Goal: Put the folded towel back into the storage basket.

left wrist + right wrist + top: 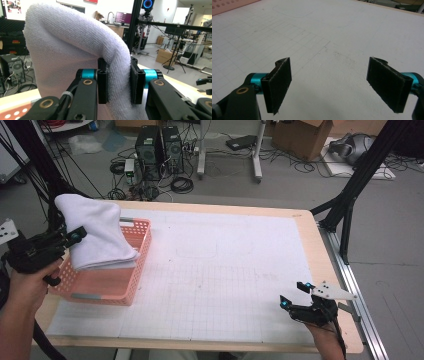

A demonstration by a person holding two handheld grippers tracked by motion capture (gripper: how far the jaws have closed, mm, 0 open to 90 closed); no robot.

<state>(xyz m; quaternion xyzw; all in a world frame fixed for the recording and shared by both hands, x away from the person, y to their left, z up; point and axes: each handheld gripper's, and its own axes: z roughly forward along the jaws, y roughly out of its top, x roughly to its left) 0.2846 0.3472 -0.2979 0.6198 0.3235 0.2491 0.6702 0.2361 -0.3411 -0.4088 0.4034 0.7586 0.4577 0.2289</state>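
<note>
Right gripper (296, 293) idles at the desk's (240, 265) near right corner, jaws wide, nothing between them. Left gripper (117, 82) is clamped on a fold of the white towel (97, 232), held over the pink basket (131, 280) at the left edge. Judging: lift-out step. Next: clear the basket rim, carry right. Desk centre is open.
</note>
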